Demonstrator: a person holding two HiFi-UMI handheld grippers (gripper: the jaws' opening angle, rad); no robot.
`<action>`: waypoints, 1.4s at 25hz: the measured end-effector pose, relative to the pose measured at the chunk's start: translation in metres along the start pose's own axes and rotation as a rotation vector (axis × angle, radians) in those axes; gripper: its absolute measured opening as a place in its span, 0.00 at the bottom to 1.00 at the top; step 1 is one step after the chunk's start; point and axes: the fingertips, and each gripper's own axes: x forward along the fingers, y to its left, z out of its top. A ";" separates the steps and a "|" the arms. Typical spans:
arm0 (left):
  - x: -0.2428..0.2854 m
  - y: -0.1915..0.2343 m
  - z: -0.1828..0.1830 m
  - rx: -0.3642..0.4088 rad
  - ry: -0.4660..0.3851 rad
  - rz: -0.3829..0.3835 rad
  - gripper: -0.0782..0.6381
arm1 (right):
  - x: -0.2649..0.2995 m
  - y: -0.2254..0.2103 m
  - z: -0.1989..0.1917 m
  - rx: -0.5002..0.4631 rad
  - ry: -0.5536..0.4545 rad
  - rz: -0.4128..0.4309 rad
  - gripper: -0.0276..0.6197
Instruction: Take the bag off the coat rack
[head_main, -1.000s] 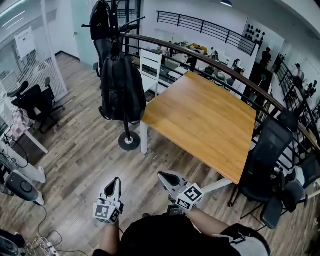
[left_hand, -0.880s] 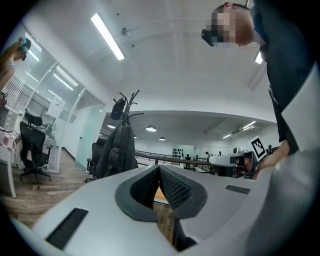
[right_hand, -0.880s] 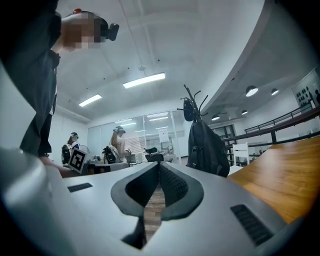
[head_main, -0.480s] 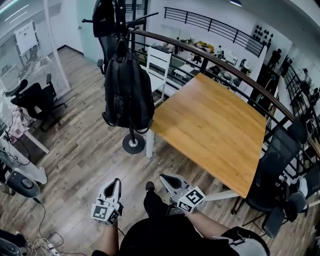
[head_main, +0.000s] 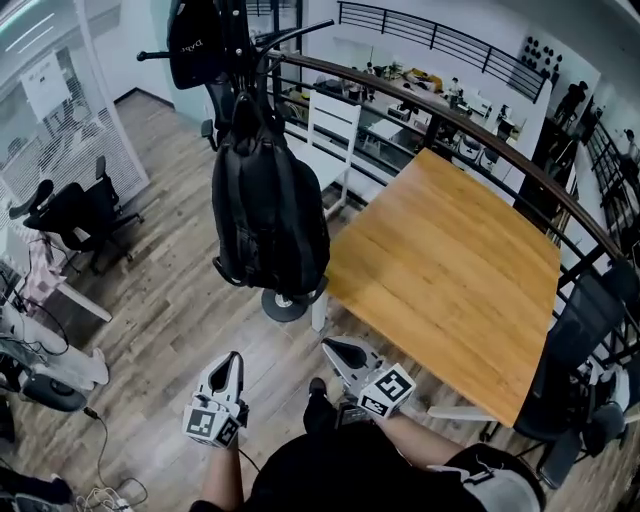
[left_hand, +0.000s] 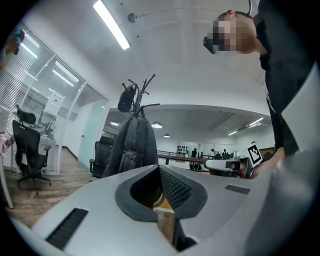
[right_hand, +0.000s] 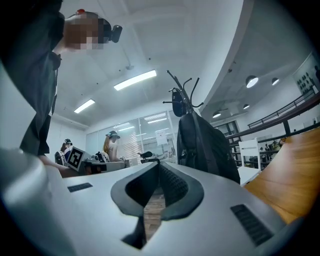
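1. Left gripper (head_main: 231, 363): jaws pressed together, nothing between them.
2. Right gripper (head_main: 336, 350): jaws pressed together, likewise empty; it is held beside the left one, the two apart.
3. Bag (head_main: 272, 215): black backpack, hanging upright on the coat rack, ahead of both pairs of jaw tips and well apart from them, touched by neither.
4. Coat rack (head_main: 243, 40): black pole with branching hooks, directly behind the bag; its round base (head_main: 285, 306) stands on the plank floor.
5. Smaller black item (head_main: 195, 45): on an upper hook, above the bag.
6. Wooden table (head_main: 450, 260): beyond the right jaws, its corner just beside the rack base.
7. Curved railing (head_main: 480, 130): farthest, behind the table.
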 end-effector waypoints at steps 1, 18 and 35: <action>0.007 0.006 0.004 0.000 -0.004 -0.001 0.13 | 0.009 -0.008 0.005 -0.001 -0.004 0.003 0.09; 0.117 0.102 0.051 0.004 -0.077 -0.040 0.13 | 0.104 -0.118 0.062 -0.063 -0.108 -0.055 0.10; 0.216 0.208 0.077 -0.030 -0.017 -0.354 0.29 | 0.168 -0.136 0.094 -0.134 -0.149 -0.298 0.47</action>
